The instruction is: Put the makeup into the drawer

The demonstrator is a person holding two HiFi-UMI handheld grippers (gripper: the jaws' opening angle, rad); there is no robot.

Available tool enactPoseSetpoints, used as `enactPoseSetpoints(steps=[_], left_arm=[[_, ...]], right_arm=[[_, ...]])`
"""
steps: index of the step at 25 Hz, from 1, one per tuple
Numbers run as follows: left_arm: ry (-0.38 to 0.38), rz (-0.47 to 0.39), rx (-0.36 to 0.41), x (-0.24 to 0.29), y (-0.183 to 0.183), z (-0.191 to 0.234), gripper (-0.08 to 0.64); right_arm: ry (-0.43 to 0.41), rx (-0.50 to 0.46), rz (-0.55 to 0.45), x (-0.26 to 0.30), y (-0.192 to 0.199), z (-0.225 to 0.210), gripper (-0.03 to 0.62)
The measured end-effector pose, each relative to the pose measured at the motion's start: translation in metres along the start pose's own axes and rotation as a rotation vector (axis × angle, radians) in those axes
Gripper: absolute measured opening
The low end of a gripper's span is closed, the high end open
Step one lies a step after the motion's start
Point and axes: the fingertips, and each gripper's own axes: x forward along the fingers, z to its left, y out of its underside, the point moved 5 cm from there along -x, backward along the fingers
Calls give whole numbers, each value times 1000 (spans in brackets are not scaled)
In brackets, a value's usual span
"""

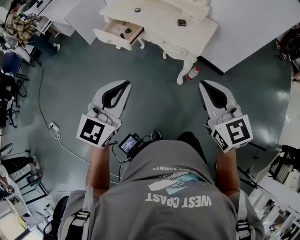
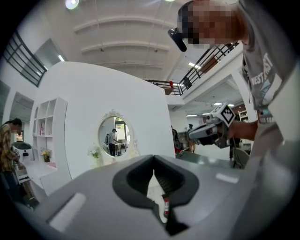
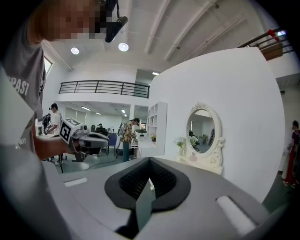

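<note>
I am holding both claws out level in front of me over the floor (image 1: pixel 159 101), well apart from the white desk (image 1: pixel 161 33). The left claw (image 1: pixel 127 83) is closed, tips meeting, and gripping nothing. In the left gripper view, only the desk's legs and a red-and-white bottle (image 2: pixel 166 207) are showing through the slot below the tips. The right claw (image 1: pixel 202 84) is also fully closed and carrying nothing, and the right gripper view is pointing past it toward the oval mirror (image 3: pixel 202 129).

The drawer (image 1: pixel 111 36) is standing pulled out at the desk's near left corner, so I am judging the opening step done. A dark item (image 1: pixel 128 31) is lying inside it, though I cannot tell what it is.

On the desk top, a dark square compact (image 1: pixel 182 22) is lying toward the right and a small round piece (image 1: pixel 137 10) further back, both well apart from the drawer. I am taking these for the makeup that remains to go in. The bottle is lying on the floor beside a desk leg, and I cannot tell whether it belongs with the makeup.

So I am reading the task as barely under way or part done. Walking up, opening a claw, picking up each piece and carrying it to the drawer are all left to do.
</note>
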Motion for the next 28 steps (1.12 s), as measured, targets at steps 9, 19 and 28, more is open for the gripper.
enactPoseSetpoints(steps=[9,19,28], left_arm=[[-36,25,-26,18,17,34,1],[-127,83,-26,86,24,88,2],[-228,96,-25,156,22,126,2]], right_arm=[[-43,7,-22,54,-9,-23,2],[-135,26,-33,149,-8,-98,2],[-227,16,-35,225,-10,-170,2]])
